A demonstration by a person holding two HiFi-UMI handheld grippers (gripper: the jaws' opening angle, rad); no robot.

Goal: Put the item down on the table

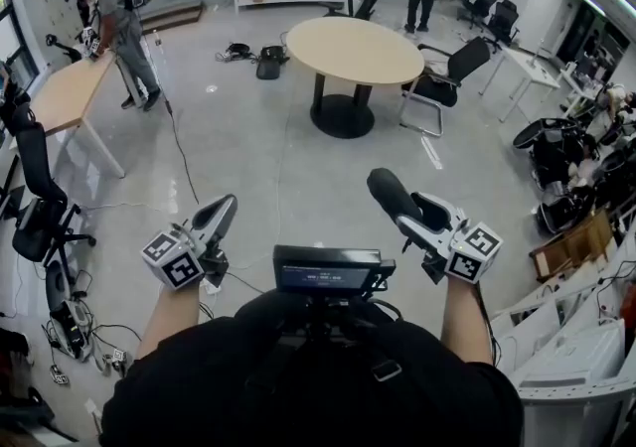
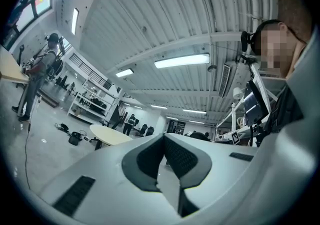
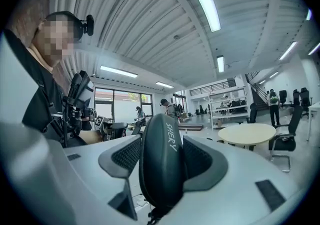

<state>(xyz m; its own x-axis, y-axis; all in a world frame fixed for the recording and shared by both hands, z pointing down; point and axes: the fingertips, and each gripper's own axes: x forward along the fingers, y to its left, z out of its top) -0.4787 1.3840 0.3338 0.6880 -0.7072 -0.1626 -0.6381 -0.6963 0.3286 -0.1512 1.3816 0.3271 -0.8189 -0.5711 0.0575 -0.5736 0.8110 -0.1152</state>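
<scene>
Item (image 3: 159,169), a dark oblong case, is clamped between the jaws of the right gripper (image 1: 415,211). Its long axis stands crosswise to the pads and its rounded end projects past the tips. Left gripper (image 1: 223,207) has its jaws closed on nothing. Round table (image 1: 355,50) lies well ahead across open floor, nothing beneath the item but floor. Judgement: the right hand must first carry it there.
</scene>
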